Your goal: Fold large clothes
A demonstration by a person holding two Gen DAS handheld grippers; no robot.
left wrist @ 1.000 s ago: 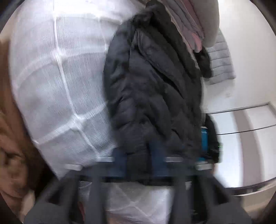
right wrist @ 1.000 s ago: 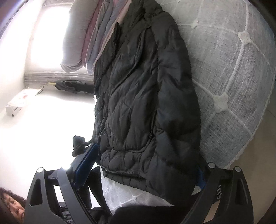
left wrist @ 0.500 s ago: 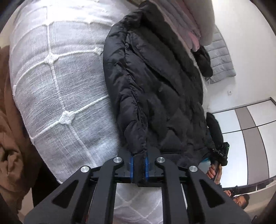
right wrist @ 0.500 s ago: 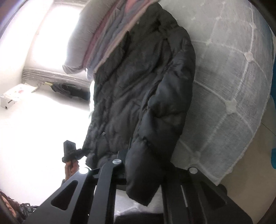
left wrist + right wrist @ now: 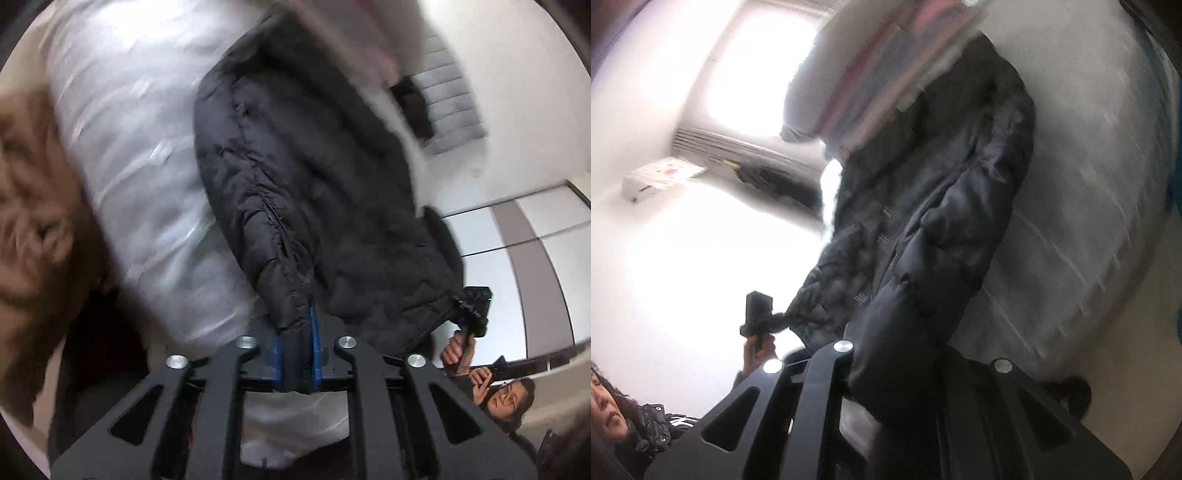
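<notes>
Black quilted puffer jacket [image 5: 314, 177] spread mid-frame across white tufted mattress [image 5: 140, 147]; left gripper [image 5: 295, 354] clenched on one sleeve cuff, right gripper [image 5: 897, 369] clenched on the other sleeve.

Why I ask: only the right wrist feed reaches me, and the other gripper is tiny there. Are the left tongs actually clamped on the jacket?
Observer: Yes. The left tongs are shut on a fold of the black jacket, with the fabric pinched between the blue pads.
Operator: Is anything beside the mattress on that side?
Observer: Brown fuzzy fabric sits bunched by the left edge of the mattress. Blur hides whether they touch.
</notes>
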